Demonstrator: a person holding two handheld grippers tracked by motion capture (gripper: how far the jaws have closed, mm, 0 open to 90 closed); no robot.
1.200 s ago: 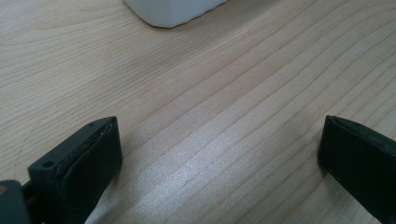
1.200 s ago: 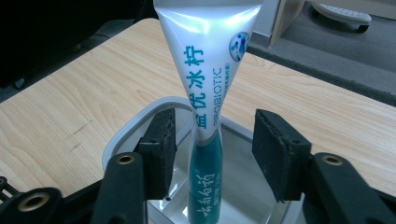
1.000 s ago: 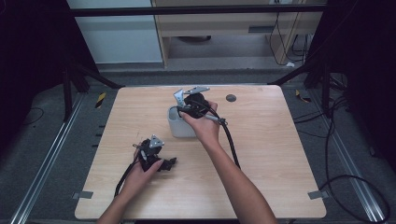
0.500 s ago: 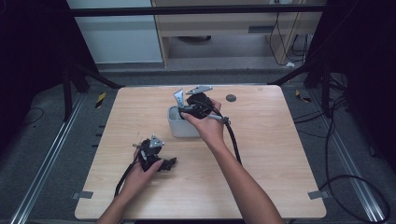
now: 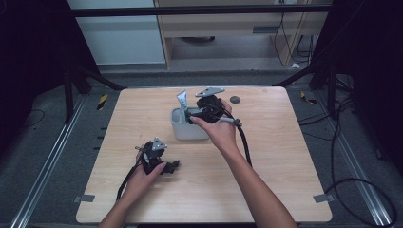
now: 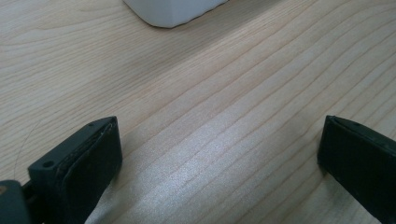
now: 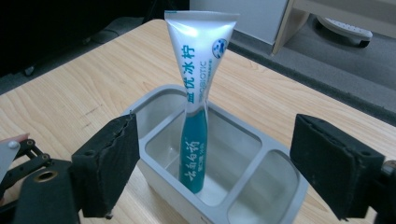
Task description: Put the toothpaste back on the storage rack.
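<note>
The toothpaste tube [image 7: 200, 88] stands cap-down in the larger of the two compartments of the grey holder [image 7: 261, 140] on the wooden surface [image 5: 266, 190]. We read "PROBIOTIC" and Chinese characters on the one tube. Our right tongs [image 7: 215, 163] have just been opening and stand wide, free of the tube. Our left tongs [image 6: 219, 158] gape wide over bare wood.

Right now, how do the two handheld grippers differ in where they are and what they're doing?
The left gripper rests low over bare table, near the person; the right gripper is raised farther off, at the grey holder. The left gripper's open jaws frame only wood; the right gripper's, just opened, flank the toothpaste tube standing in the holder without touching it. Both are black, two-jawed and open.
</note>
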